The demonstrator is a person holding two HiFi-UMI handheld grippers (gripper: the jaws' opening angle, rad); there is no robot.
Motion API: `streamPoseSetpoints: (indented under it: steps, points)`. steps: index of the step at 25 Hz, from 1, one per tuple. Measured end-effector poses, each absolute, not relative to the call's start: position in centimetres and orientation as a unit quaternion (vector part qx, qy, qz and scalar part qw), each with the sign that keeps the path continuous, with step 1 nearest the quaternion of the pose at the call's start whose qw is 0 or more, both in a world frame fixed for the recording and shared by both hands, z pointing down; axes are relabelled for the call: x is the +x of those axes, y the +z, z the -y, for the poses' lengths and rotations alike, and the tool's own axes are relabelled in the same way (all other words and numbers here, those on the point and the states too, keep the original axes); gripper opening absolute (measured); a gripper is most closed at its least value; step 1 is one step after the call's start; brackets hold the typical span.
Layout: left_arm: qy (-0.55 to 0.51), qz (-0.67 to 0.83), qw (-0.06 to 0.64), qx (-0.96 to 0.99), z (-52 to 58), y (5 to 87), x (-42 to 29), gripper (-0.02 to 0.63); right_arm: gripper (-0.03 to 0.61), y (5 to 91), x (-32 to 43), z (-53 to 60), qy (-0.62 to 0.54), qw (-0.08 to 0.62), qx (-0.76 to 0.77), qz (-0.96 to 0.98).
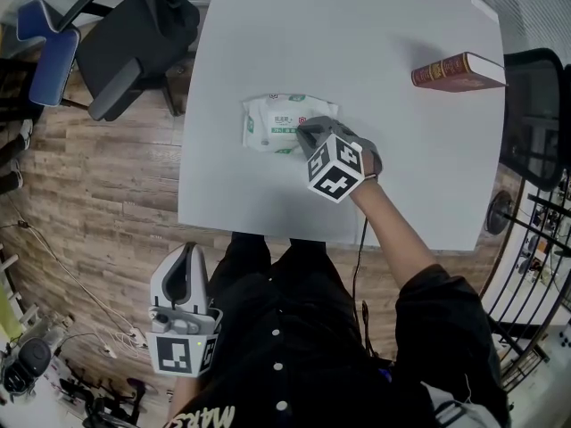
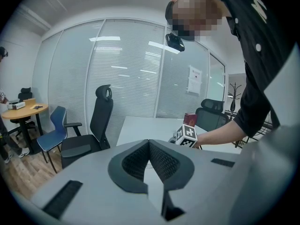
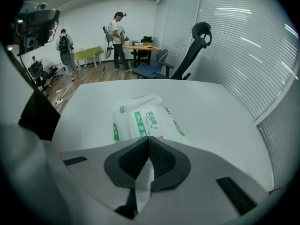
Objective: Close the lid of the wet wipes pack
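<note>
At the far left a blue chair (image 1: 49,56) and a black office chair (image 1: 134,47) stand on the wooden floor (image 1: 98,176), off the left edge of the bench (image 1: 357,43). The left claw (image 1: 188,255) is held off the bench altogether, out beyond its near left corner and beside the person's dark-clothed lap. In the left gripper view this claw (image 2: 149,143) has its two dark pads pressed together tip to tip, with nothing caught between them, and it points across toward the bench. The wet wipes pack (image 1: 277,123) lies flat in the left half of the bench, not far from the left edge and about midway between the far and near edges, its white wrapper with green print facing up. The right claw (image 1: 308,135) comes down steeply onto the pack's right end, borne by the person's right arm (image 1: 393,230), which reaches in over the near edge. In the right gripper view this claw (image 3: 149,139) is pressed shut, empty, with the pack (image 3: 140,116) right under and ahead of its tips. Whether the tips touch the wrapper cannot be told, and the lid is covered by the claw. Well apart to the right, a dark red book (image 1: 458,71) lies at the bench's right edge.
</note>
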State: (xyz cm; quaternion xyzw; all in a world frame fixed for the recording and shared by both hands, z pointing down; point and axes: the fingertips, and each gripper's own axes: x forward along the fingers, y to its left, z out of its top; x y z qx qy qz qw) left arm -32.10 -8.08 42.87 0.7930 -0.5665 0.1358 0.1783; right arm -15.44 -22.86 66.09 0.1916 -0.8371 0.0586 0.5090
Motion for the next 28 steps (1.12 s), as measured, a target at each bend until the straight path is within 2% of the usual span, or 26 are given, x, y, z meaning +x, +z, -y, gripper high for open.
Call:
streamPoseSetpoints:
  steps: [11,19,28]
  points:
    - [0.133,0.568,0.179,0.792,7.6,42.8,-32.1,0.012,0.026,66.6,-15.7,22.5,-0.071,0.582,0.16,0.794]
    - [0.127,0.574,0.17,0.791,7.1,42.1,-32.4,0.012,0.028,65.8,-15.4,22.8,0.001,0.509,0.22,0.832]
    - [0.122,0.574,0.165,0.793,7.0,41.8,-32.3,0.012,0.028,64.8,-15.6,23.2,0.014,0.486,0.243,0.839]
